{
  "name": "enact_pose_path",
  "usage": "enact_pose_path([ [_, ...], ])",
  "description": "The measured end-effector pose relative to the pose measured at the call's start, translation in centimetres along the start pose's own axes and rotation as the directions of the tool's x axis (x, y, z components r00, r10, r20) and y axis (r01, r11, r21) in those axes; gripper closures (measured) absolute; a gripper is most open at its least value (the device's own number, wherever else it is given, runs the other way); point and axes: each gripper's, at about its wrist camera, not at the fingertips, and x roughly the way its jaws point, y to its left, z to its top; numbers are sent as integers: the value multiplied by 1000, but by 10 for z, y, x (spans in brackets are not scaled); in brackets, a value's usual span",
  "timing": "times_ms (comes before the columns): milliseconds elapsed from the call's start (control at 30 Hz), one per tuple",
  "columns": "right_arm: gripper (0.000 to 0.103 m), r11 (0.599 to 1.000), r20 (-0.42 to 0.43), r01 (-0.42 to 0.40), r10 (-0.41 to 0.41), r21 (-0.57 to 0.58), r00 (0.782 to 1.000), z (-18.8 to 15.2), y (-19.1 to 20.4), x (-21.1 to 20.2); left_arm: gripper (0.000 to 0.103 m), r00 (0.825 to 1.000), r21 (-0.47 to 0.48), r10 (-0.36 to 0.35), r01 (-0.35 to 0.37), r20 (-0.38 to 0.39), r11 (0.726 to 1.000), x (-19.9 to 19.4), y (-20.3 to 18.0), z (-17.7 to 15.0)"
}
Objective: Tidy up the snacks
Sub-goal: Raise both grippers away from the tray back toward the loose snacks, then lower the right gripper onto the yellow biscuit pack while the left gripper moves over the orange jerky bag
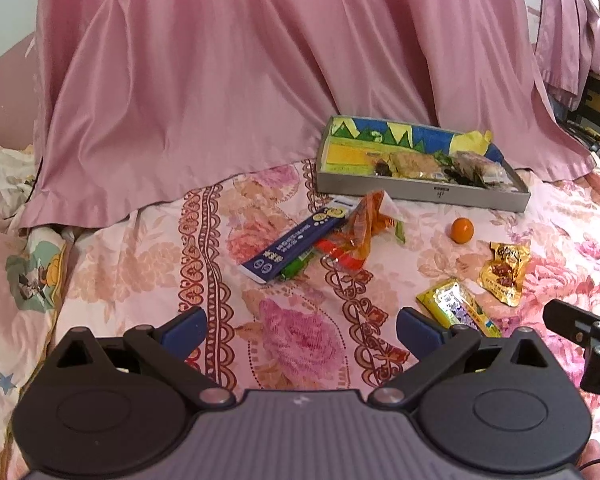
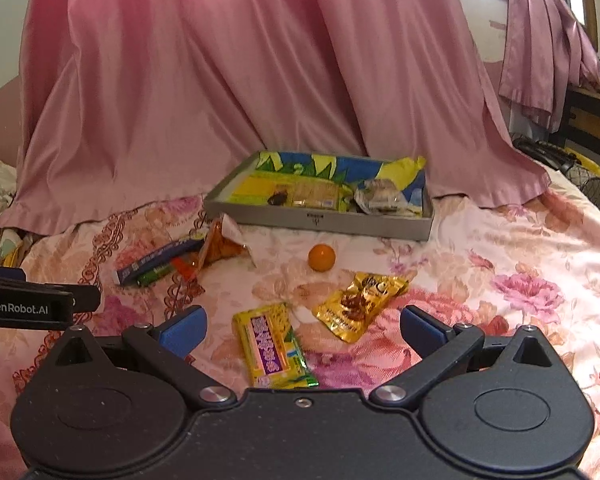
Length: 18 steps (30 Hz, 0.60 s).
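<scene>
Left wrist view: the left gripper (image 1: 302, 330) hung over the floral bedspread (image 1: 140, 264), jaws spread wide, nothing between them.
Tray: the grey tray (image 1: 420, 192) sat far ahead and to the right, against the pink drape (image 1: 220, 80), a few wrapped snacks already inside.
Pile: straight ahead but well clear of the jaws lay a blue box (image 1: 296, 240), a green stick (image 1: 298, 266) under it, and an orange wrapper (image 1: 360, 228) touching both.
Orange: a small orange (image 1: 461, 230) sat alone between pile and tray.
Packets: a gold pouch (image 1: 505, 271) and a yellow bar (image 1: 456, 305) lay to the right, the bar just beyond the right finger (image 1: 418, 330).
Right wrist view: the right gripper (image 2: 302, 330) was also fully open and empty, and here it got interesting.
Bar: the yellow bar (image 2: 274, 346) lay flat between the jaws, left of centre, long axis pointing roughly away.
Pouch: the gold pouch (image 2: 358, 304) sat just beyond, right of centre, near the bar.
Other items: the orange (image 2: 322, 257) lay further on, the tray (image 2: 320, 220) behind it, the pile off to the left.
Handling, bar: looked light, slick film over a firm core; my call was a pinch across its narrow width.
Handling, pouch: likely soft and crinkly; best taken by an edge seam.
Handling, orange: round and likely to roll; needs a centred squeeze.
</scene>
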Motion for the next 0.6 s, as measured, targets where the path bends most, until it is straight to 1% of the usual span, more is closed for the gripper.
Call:
enact_pose_path([
  [267,1,1000,-82,-20,20,3,996,-3,2,15,0,997,-21,-24,23,-69,1000,14,3,1],
  [500,1,999,-133,-28,32,32,991,-1,-2,28,0,994,-46,-40,36,-99,998,25,6,5],
  [600,1,999,-151,-34,39,35,988,-1,-2,32,0,993,-37,-51,47,-109,998,30,6,8],
])
